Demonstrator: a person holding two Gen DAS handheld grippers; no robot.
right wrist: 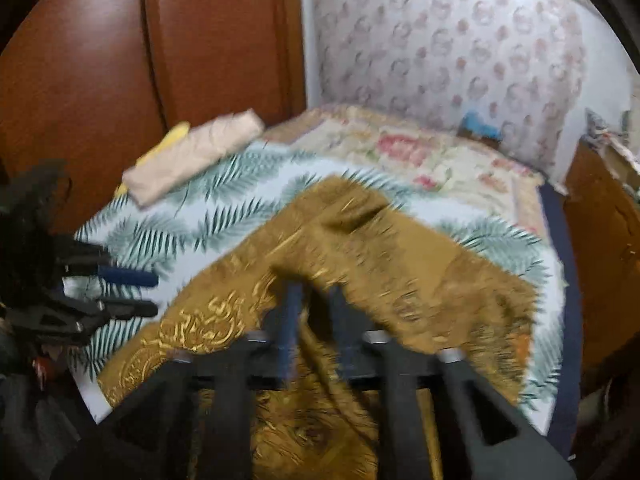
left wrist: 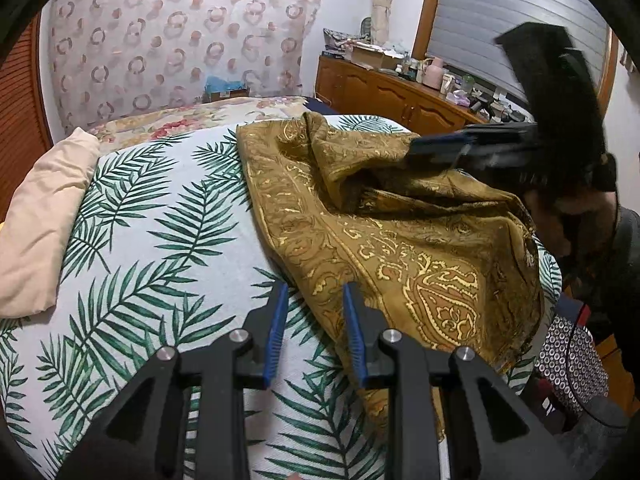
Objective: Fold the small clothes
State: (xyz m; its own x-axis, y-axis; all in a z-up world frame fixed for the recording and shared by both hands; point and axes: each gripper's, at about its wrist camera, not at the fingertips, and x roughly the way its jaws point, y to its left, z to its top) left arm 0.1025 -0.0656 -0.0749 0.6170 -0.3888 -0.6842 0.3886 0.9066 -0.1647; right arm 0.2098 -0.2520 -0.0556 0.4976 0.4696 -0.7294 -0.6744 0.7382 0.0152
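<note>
A mustard-gold paisley cloth [left wrist: 400, 232] lies rumpled on the palm-leaf bedspread [left wrist: 160, 220]. My left gripper [left wrist: 316, 292] is open and empty, its blue pads just off the cloth's left edge. My right gripper [left wrist: 416, 152] is shut on a fold of the cloth and lifts it at the right. In the blurred right wrist view the cloth [right wrist: 400, 272] drapes over my right gripper [right wrist: 316, 292], and the left gripper [right wrist: 154, 294] shows open at the left.
A folded beige garment [left wrist: 44, 220] lies at the bedspread's left edge, also in the right wrist view [right wrist: 192, 156]. A wooden dresser [left wrist: 392, 96] with clutter stands behind. A wooden wardrobe [right wrist: 120, 60] rises beside the bed.
</note>
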